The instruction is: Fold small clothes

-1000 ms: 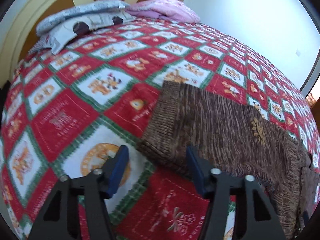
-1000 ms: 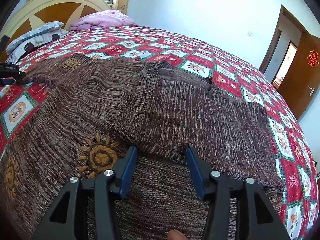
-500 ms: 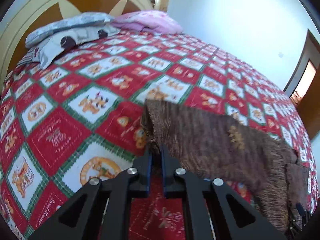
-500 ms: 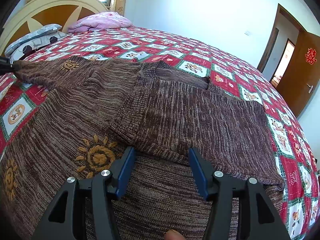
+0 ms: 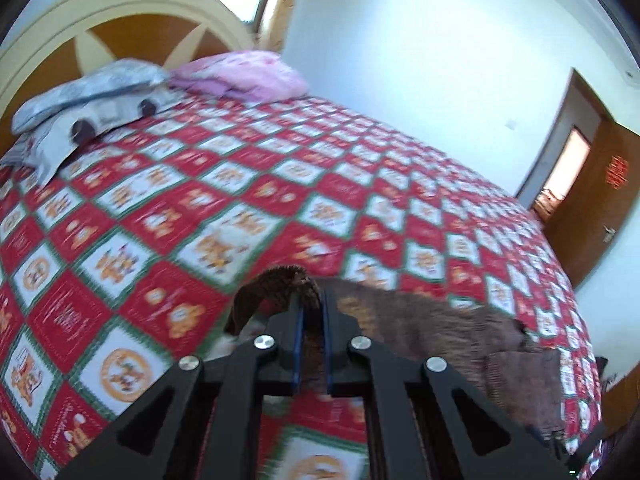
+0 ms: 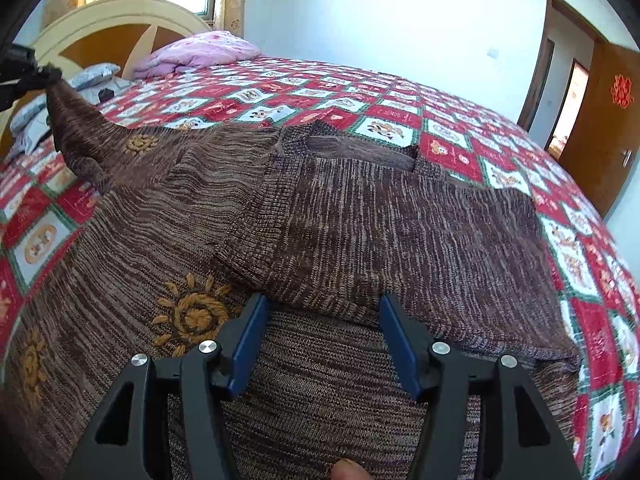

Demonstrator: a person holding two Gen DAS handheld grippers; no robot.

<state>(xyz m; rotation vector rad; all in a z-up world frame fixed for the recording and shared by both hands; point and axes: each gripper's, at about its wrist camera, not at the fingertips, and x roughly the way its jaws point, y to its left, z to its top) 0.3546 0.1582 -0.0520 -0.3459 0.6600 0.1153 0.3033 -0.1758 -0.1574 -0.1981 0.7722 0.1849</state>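
The left gripper (image 5: 311, 312), jaws clamped on the brown knitted sweater's (image 6: 360, 216) sleeve end, should carry it across the body; the right gripper (image 6: 320, 332), jaws open, pins nothing.

Between our left gripper's (image 5: 311, 312) fingers we have the sweater's (image 6: 360, 216) sleeve end (image 5: 280, 280), raised off the quilt (image 5: 200, 208). Ahead of our right gripper's (image 6: 320, 320) fingers lies the folded half — its hem between them. Beyond the fingers, the pillows (image 5: 92, 100) against the headboard (image 5: 120, 12); far right, the door (image 6: 600, 120).
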